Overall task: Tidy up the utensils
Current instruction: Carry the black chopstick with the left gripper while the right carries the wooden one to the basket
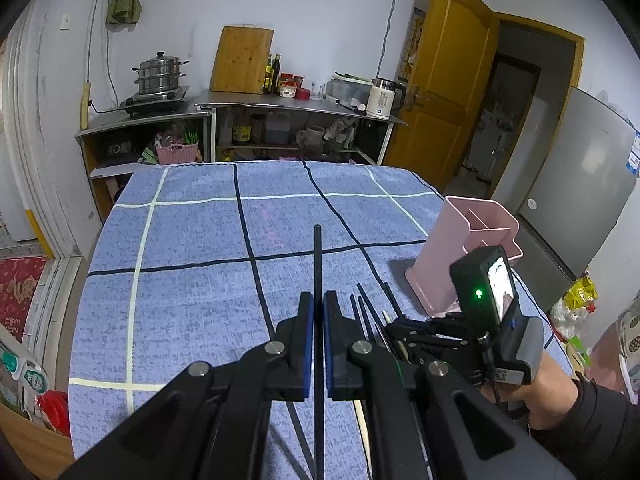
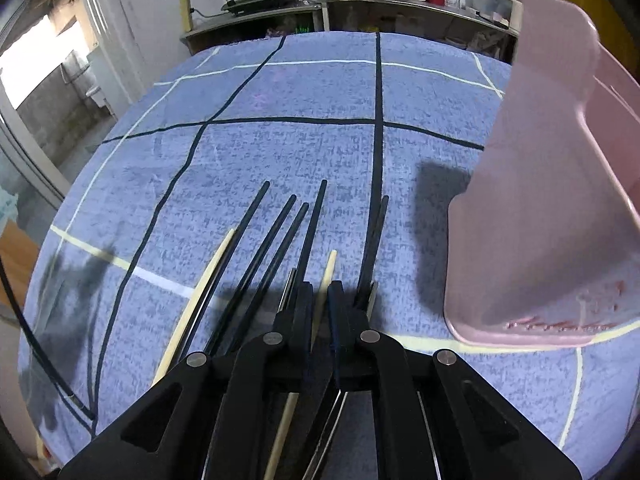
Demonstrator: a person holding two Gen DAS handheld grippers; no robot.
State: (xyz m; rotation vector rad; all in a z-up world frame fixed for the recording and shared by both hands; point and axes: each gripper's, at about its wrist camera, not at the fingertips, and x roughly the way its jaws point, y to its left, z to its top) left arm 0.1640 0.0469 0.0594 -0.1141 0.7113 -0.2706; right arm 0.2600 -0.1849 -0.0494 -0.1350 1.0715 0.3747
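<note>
A single black chopstick (image 1: 317, 264) was pinched between the blue pads of the left tool (image 1: 319, 312), jaws clamped tight on it, its tip sticking out forward over the blue checked cloth (image 1: 192, 240) on the table. Just to its right, a loose bundle of black chopsticks (image 2: 280, 232) lay fanned across the cloth, with two pale wooden ones among them: one (image 2: 204, 284) at the left edge of the fan, the other (image 2: 326, 280) near the middle.

The right tool (image 2: 320, 304) hung right over that bundle, pointing steeply down. Its jaws were nearly together, with only a narrow slot between them, and the middle pale chopstick ran up through that slot. Whether the pads actually pressed on it could not be told. From the left wrist view, the right tool's body and small screen showed, with a hand in a dark sleeve (image 1: 600, 412) behind it.

The pink utensil holder (image 1: 464, 248) stood upright on the cloth just beyond the bundle, to the right, its divided compartments open at the top.

Farther back, a steel counter (image 1: 280, 104) carried a steamer pot (image 1: 160, 72), a wooden cutting board (image 1: 242, 60), bottles and a kettle (image 1: 382, 98). A yellow door (image 1: 448, 76) stood ajar, a grey fridge (image 1: 580, 184) beside it.
</note>
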